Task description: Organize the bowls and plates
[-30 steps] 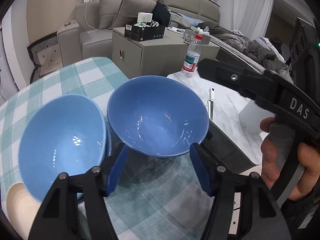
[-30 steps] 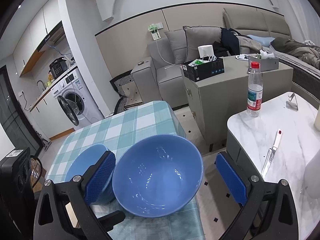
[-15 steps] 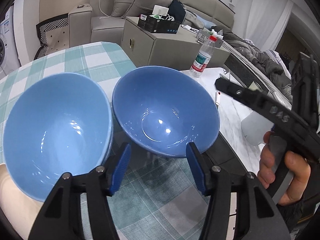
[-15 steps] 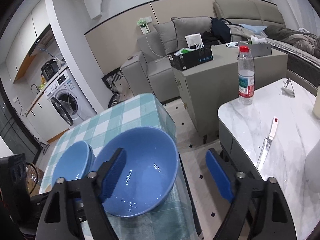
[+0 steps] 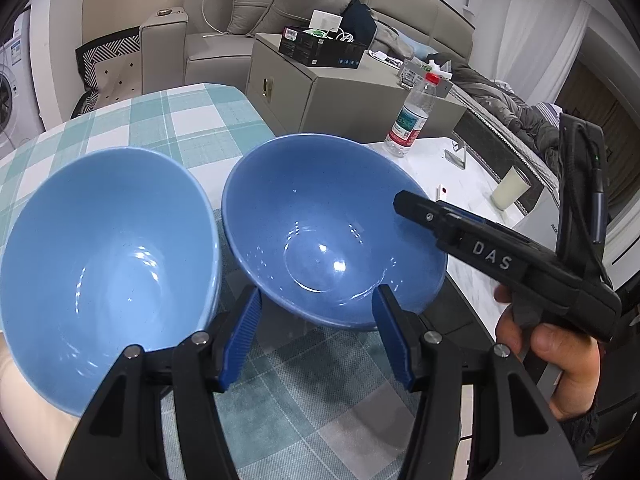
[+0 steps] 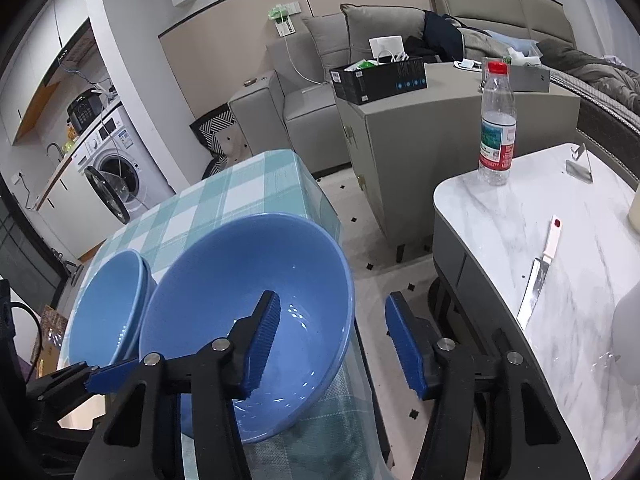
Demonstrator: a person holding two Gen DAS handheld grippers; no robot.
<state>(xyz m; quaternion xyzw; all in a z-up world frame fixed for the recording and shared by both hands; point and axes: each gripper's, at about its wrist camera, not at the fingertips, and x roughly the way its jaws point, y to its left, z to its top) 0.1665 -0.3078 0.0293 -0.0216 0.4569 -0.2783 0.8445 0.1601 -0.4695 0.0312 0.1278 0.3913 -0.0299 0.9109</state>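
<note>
Two blue bowls stand side by side on the checked tablecloth (image 5: 192, 120). The right bowl (image 5: 328, 232) (image 6: 248, 312) is near the table's right edge. The left bowl (image 5: 104, 264) (image 6: 108, 308) sits on a second bowl beneath it. My left gripper (image 5: 316, 328) is open, its fingers either side of the right bowl's near base. My right gripper (image 6: 332, 340) is open across the right bowl's right rim, one finger inside, one outside. It shows from the side in the left wrist view (image 5: 480, 248).
A cream plate (image 5: 24, 420) lies at the near left under the left bowl. A marble side table (image 6: 560, 264) to the right holds a water bottle (image 6: 496, 124), a knife (image 6: 540, 276) and a cup (image 5: 510, 188). A grey cabinet (image 6: 440, 120) and sofa stand behind.
My right gripper has moved in over the right bowl's right rim and narrowed, one finger now inside the bowl. My left gripper has stayed open at the bowl's near base.
</note>
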